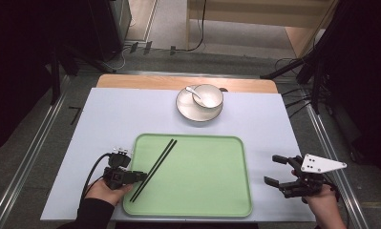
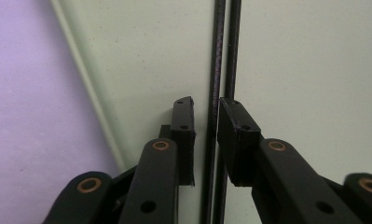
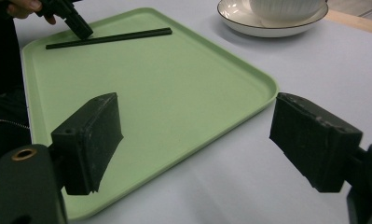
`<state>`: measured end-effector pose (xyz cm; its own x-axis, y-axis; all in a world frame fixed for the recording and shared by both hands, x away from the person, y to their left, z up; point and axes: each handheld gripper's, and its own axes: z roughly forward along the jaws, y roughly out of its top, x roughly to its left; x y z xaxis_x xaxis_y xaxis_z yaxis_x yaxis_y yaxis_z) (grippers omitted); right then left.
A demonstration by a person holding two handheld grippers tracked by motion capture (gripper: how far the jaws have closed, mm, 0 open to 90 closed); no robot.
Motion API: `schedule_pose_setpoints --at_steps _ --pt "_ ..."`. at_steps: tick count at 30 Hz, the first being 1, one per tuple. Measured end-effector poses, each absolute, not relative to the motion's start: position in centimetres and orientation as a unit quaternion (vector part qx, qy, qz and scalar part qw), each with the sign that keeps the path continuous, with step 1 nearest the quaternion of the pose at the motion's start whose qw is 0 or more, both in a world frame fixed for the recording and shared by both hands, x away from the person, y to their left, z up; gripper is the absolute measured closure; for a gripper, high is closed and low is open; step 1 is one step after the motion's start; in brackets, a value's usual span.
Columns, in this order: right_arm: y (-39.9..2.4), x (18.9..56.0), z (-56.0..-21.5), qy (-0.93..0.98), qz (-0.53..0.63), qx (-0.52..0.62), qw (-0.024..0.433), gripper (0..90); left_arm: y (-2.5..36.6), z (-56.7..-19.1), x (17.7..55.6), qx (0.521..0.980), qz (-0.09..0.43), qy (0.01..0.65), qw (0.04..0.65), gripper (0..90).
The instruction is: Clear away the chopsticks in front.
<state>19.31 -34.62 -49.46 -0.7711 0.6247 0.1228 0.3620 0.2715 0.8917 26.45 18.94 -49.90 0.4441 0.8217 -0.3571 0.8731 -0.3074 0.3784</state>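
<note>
Presently, the items, largest first:

Tabletop (image 1: 107,124): pale lilac sheet over a wooden board, whose bare strip shows along the far edge; it carries everything listed below.

Tray (image 1: 212,191): mint green, rounded corners, shallow raised rim; set against the tabletop's near edge at its middle, likely as the collecting place for the tableware.

Plate (image 1: 188,112): white with a dark rim, near the middle of the tabletop's far edge, well apart from the tray.

Bowl (image 1: 209,95): white, ribbed outside, standing on the plate, probably stacked so the set takes up less room.

Spoon (image 1: 194,93): white, its bowl end lying inside the bowl; the handle is too small to read clearly.

Chopsticks (image 1: 154,167): the pair in hand; two thin black sticks, matte, straight, lying side by side and touching or nearly so, slanting across the tray's left part from near its near-left corner toward its far edge.

Left gripper (image 2: 207,116): low over the tray's left edge, jaws narrowly parted and straddling the chopsticks, one pad seemingly clear of them, so the pair appears set down rather than gripped.

Right gripper (image 1: 276,169): off the tray's right edge near the tabletop's near-right corner, jaws spread wide, holding nothing, seemingly waiting.
</note>
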Motion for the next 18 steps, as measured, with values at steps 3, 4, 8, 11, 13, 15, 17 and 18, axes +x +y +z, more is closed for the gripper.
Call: schedule_pose_setpoints --at_steps 3,4,8,11,13,15,17,18 --pt "-34.6 19.3 -49.5 0.787 0.516 0.313 0.127 17.1 19.3 -49.6 26.6 0.805 -0.047 0.521 0.28 69.6" --pt "-34.6 19.3 -49.5 0.788 0.515 0.314 0.125 17.1 19.6 -49.5 26.7 0.806 -0.045 0.515 0.288 66.9" --pt "-34.7 19.4 -49.6 0.788 0.515 0.313 0.126 17.1 20.5 -49.1 27.0 0.801 -0.042 0.504 0.32 54.1" --pt "-34.7 19.4 -49.6 0.788 0.515 0.315 0.125 17.1 21.2 -49.0 27.3 0.804 -0.039 0.49 0.334 45.4" --pt "-34.7 19.4 -49.6 0.787 0.515 0.314 0.126 17.1 21.6 -49.1 27.5 0.809 -0.045 0.474 0.344 40.7" --pt "-34.7 19.4 -49.6 0.788 0.514 0.316 0.123 17.1 21.9 -49.2 27.7 0.813 -0.035 0.463 0.351 36.1" --pt "-34.7 19.4 -49.7 0.788 0.513 0.317 0.122 17.1 22.2 -49.0 27.9 0.815 -0.028 0.449 0.366 33.7" --pt "-34.7 19.4 -49.7 0.789 0.513 0.317 0.122 17.1 22.3 -48.9 28.0 0.818 -0.024 0.441 0.368 32.2"
